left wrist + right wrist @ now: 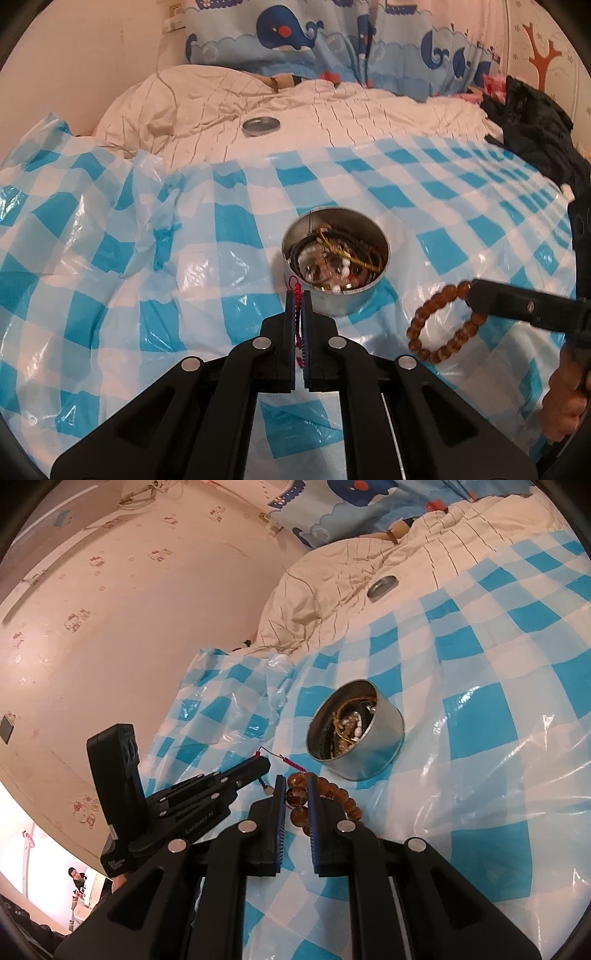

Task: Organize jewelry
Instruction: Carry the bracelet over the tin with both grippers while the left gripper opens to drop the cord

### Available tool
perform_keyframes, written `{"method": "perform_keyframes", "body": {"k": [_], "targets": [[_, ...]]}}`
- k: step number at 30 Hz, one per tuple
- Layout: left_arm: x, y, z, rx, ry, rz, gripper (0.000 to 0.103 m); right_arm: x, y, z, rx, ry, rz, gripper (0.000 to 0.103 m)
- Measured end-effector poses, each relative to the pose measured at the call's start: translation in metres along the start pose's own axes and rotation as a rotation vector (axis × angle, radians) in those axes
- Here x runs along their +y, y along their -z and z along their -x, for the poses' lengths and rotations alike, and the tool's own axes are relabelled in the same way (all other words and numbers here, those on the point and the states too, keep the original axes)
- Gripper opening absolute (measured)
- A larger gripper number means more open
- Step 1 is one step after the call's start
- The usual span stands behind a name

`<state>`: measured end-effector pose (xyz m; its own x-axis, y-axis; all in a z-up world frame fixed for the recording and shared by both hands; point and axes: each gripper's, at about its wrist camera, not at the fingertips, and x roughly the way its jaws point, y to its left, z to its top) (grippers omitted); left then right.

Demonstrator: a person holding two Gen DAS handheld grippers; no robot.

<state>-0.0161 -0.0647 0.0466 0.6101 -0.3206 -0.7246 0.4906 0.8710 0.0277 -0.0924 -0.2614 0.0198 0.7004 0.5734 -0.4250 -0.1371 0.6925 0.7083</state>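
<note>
A round metal tin holding several bead strings and chains stands open on the blue-and-white checked plastic sheet. My left gripper is shut on a red braided cord bracelet, just before the tin's near-left rim. To the right, my right gripper is shut on a brown bead bracelet that hangs in a loop. In the right wrist view the right gripper pinches the brown beads, with the tin ahead. The left gripper and its red cord sit close on the left.
The tin's lid lies on the cream quilt beyond the sheet. A black garment is heaped at the far right. Whale-print curtains hang behind the bed. A pink wall runs along the left. A person shows far off.
</note>
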Motion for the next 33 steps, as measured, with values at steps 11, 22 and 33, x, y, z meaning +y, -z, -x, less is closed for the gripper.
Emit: {"method": "perform_keyframes", "body": {"k": [11, 22, 33], "targets": [[0.008, -0.024, 0.014, -0.089, 0.073, 0.076, 0.002, 0.004, -0.008, 0.009, -0.061, -0.048, -0.019, 0.012], [-0.008, -0.045, 0.013, -0.130, 0.150, 0.095, 0.002, 0.006, -0.023, 0.013, -0.096, -0.053, -0.031, 0.012], [-0.008, -0.058, -0.016, -0.104, 0.233, 0.197, 0.002, 0.001, -0.035, 0.011, -0.093, -0.051, -0.039, 0.012]]}}
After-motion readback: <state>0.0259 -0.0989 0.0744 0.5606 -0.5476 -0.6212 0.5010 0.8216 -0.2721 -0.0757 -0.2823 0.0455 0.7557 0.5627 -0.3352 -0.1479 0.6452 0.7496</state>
